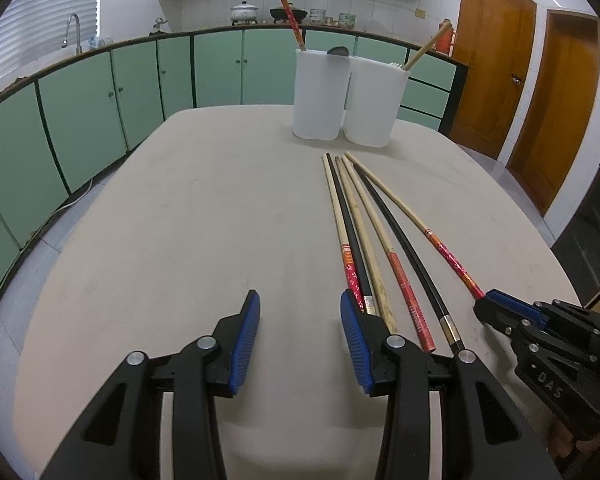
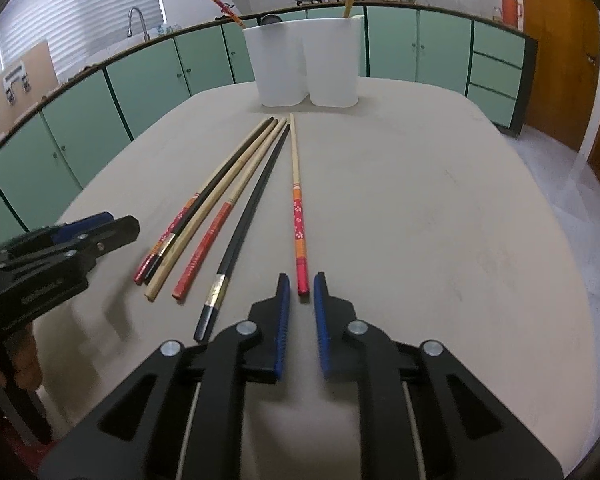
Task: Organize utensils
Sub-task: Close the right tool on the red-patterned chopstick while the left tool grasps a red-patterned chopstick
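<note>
Several chopsticks lie side by side on the beige table (image 1: pixel 180 220), tips toward two white containers (image 1: pixel 320 96) (image 1: pixel 376 100). My right gripper (image 2: pixel 302 280) is shut on the butt end of the rightmost one, a flowered red chopstick (image 2: pixel 298 216) that lies flat on the table. The same grip shows in the left wrist view, right gripper (image 1: pixel 488 300) at the chopstick (image 1: pixel 452 258). My left gripper (image 1: pixel 300 300) is open with nothing between its fingers; its right finger covers the ends of the leftmost chopsticks. A black chopstick (image 2: pixel 252 208) lies just left of the held one.
The left container holds a red chopstick (image 1: pixel 290 16) and a dark utensil head (image 1: pixel 337 51); the right one holds a wooden chopstick (image 1: pixel 426 50). Green cabinets (image 1: pixel 100 92) and a counter curve behind the table. Wooden doors (image 1: pixel 496 60) stand at the right.
</note>
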Tool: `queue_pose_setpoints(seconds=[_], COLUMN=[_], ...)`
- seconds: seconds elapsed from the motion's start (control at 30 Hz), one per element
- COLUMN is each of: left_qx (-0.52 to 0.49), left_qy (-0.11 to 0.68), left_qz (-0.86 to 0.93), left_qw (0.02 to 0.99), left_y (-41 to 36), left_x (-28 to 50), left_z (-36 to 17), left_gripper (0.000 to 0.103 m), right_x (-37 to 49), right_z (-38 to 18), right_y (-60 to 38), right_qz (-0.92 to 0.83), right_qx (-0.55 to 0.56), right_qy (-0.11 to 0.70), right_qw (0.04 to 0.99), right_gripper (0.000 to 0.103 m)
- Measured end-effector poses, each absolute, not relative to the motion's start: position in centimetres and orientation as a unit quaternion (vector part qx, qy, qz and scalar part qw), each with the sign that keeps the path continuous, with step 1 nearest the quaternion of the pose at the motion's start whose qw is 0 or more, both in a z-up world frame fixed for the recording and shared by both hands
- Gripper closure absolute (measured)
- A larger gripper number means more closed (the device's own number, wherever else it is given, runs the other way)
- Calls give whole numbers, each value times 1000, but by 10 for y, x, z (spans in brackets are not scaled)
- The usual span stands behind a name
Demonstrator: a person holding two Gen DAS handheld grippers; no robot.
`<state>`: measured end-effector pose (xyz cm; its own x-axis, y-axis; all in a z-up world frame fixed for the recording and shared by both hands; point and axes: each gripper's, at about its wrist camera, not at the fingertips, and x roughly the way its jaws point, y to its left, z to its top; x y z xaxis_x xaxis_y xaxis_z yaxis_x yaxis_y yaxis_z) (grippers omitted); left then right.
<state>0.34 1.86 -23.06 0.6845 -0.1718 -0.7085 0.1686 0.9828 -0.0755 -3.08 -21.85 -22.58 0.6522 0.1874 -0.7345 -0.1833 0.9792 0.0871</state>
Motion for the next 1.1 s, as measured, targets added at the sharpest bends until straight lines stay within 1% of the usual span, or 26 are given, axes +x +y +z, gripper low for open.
queue_pose_setpoints(seconds=[0.5,1.1], left_qx=[22,37], left_qy=[398,405], left_qz=[-121,-112], left_qw=[909,907], left_y=[3,-2], left_x=[-12,-8], left_z=[-238,-240], left_gripper=[61,62], right_x=[-31,-29], right_z=[-226,-226], right_y=[-222,-222], right_qz=[100,102], right_qx=[11,16], right_qy=[401,401], right_qw=[910,910], right_gripper=[98,98])
